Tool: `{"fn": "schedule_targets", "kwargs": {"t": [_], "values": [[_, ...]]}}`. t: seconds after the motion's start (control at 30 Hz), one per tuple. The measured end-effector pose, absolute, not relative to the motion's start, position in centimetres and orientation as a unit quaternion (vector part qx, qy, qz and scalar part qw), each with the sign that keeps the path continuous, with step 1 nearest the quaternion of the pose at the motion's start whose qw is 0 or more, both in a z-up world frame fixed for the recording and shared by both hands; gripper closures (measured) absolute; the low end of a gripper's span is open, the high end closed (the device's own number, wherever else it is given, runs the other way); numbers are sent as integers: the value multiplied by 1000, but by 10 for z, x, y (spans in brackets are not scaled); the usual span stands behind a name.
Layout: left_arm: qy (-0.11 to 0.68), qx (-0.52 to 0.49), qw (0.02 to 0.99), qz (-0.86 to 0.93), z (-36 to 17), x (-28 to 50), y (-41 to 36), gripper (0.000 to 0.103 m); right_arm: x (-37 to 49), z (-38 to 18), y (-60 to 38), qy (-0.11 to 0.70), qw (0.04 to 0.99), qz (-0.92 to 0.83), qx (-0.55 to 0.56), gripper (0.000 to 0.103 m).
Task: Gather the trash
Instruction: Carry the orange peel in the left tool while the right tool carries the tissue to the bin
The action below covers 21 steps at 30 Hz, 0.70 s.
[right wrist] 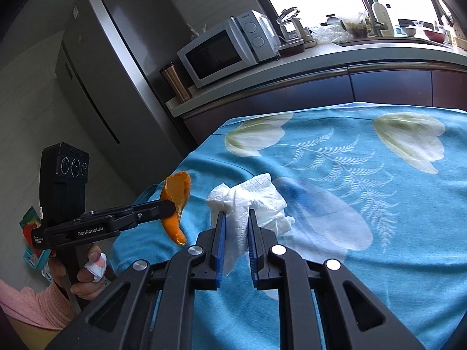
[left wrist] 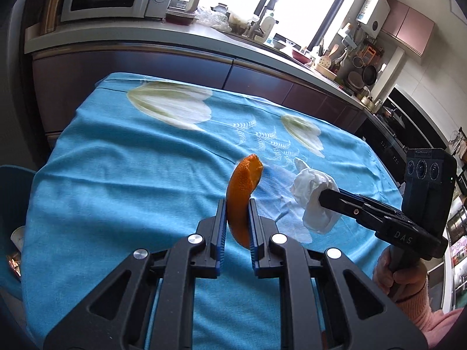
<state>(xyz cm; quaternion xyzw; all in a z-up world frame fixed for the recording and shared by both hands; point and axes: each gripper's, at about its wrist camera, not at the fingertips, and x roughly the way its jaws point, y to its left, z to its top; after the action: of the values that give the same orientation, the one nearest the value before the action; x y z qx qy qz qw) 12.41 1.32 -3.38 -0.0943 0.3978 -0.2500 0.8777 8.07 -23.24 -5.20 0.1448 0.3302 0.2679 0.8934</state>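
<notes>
My left gripper (left wrist: 237, 204) is shut on a curved orange peel (left wrist: 242, 186) and holds it above the blue flowered tablecloth (left wrist: 116, 175). In the right wrist view the same peel (right wrist: 176, 192) hangs from the left gripper (right wrist: 172, 205) past the table's left edge. My right gripper (right wrist: 237, 214) is shut on a crumpled white tissue (right wrist: 251, 201), lifted over the cloth (right wrist: 379, 218). From the left wrist view the tissue (left wrist: 312, 201) sits at the tip of the right gripper (left wrist: 321, 197), just right of the peel.
A kitchen counter (right wrist: 292, 58) with a microwave (right wrist: 227, 49), a copper tumbler (right wrist: 175, 81) and dishes runs behind the table. A grey fridge (right wrist: 111, 58) stands left. Colourful items (right wrist: 29, 233) lie on the floor by the table's left edge. A hand in a pink sleeve (left wrist: 408, 300) grips each handle.
</notes>
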Motion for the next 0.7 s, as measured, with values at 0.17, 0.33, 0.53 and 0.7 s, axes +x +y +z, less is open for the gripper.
{"fn": "schedule_targets", "kwargs": {"t": [0.17, 0.33, 0.53, 0.7], "values": [[392, -106, 884, -230, -32, 113, 42, 89, 82, -50, -206, 333, 887, 291, 135, 90], [386, -110, 891, -212, -30, 100, 67, 89, 82, -49, -182, 337, 880, 310, 126, 90], [382, -122, 896, -190, -31, 91, 91, 89, 84, -50, -157, 344, 871, 330, 116, 90], [378, -127, 901, -170, -32, 85, 110, 89, 87, -49, -138, 346, 865, 346, 108, 90]]}}
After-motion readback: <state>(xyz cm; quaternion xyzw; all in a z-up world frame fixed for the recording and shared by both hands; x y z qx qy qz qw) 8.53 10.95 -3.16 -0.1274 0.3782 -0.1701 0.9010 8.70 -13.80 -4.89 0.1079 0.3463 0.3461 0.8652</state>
